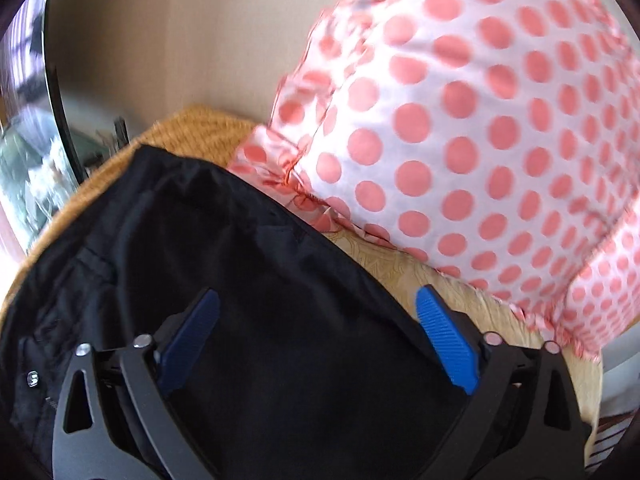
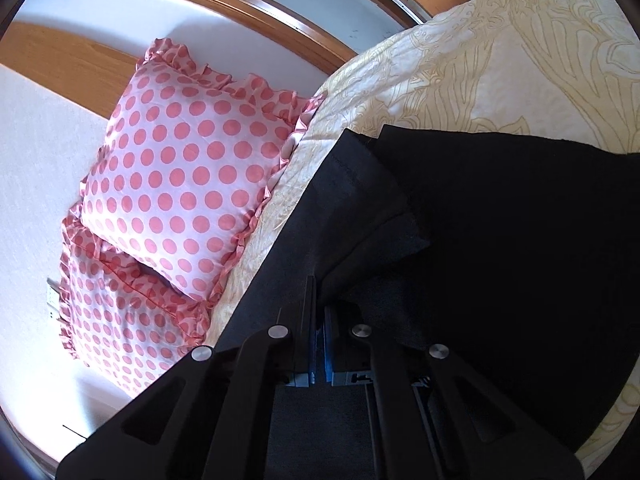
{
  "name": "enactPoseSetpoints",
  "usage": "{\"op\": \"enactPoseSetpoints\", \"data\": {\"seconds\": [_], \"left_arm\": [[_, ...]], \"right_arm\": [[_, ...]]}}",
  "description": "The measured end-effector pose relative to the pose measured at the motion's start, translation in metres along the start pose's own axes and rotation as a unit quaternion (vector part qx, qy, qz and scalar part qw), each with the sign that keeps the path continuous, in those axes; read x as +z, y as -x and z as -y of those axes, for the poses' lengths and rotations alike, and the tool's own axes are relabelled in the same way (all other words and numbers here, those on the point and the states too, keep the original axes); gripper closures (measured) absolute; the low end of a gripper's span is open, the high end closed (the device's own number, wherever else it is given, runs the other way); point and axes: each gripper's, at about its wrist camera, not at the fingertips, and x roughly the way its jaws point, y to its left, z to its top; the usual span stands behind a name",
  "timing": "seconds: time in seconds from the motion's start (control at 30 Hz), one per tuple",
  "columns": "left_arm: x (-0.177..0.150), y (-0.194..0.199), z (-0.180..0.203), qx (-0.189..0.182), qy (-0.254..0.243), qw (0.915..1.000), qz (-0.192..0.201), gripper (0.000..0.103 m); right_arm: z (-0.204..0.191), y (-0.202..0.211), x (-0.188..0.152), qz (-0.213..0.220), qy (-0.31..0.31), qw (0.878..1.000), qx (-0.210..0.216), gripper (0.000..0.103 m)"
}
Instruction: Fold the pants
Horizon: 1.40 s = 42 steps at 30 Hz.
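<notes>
The black pants [image 1: 208, 248] lie on a cream patterned bedspread [image 1: 404, 272]. In the left wrist view my left gripper [image 1: 316, 300] is open, its blue pads [image 1: 444, 336] spread wide just above the dark cloth, holding nothing. In the right wrist view the pants [image 2: 500, 240] spread over the bedspread [image 2: 480, 60], with a hemmed leg end toward the pillows. My right gripper [image 2: 320, 304] is shut on a fold of the black pants cloth, which drapes over its fingers.
Pink polka-dot pillows [image 1: 460, 132] [image 2: 188, 168] with frilled edges lie at the head of the bed, close to the pants. A wooden headboard [image 2: 72, 64] and white wall stand behind. A woven tan edge [image 1: 192, 128] shows beyond the pants.
</notes>
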Motion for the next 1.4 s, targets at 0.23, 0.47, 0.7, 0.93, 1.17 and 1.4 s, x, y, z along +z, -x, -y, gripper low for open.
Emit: {"op": "enactPoseSetpoints", "data": {"seconds": [0.23,0.47,0.7,0.93,1.17,1.4], "left_arm": [[0.021,-0.059,-0.007,0.038,0.066,0.9949,-0.065,0.031],[0.019,-0.055,-0.027,0.035,0.133,0.9891,-0.053,0.089],[-0.012,0.023,-0.045,0.003,0.106,0.9941,0.018,0.093],[-0.087,0.157,-0.074,-0.057,0.071,0.9900,0.108,0.093],[-0.184,0.231,-0.108,-0.072,0.057,0.9818,0.166,0.093],[-0.279,0.223,-0.142,-0.056,0.092,0.9820,0.155,0.091]], "right_arm": [[-0.001,-0.003,0.001,-0.008,0.011,1.000,-0.006,0.100],[0.000,-0.002,0.002,-0.012,0.013,1.000,0.001,0.100],[-0.001,0.004,0.005,-0.007,0.019,1.000,0.020,0.100],[-0.009,0.028,0.010,0.013,0.035,0.998,0.054,0.100],[-0.006,0.072,0.020,0.051,0.036,0.995,0.078,0.100],[0.018,0.102,0.021,0.068,0.030,0.996,0.050,0.100]]}}
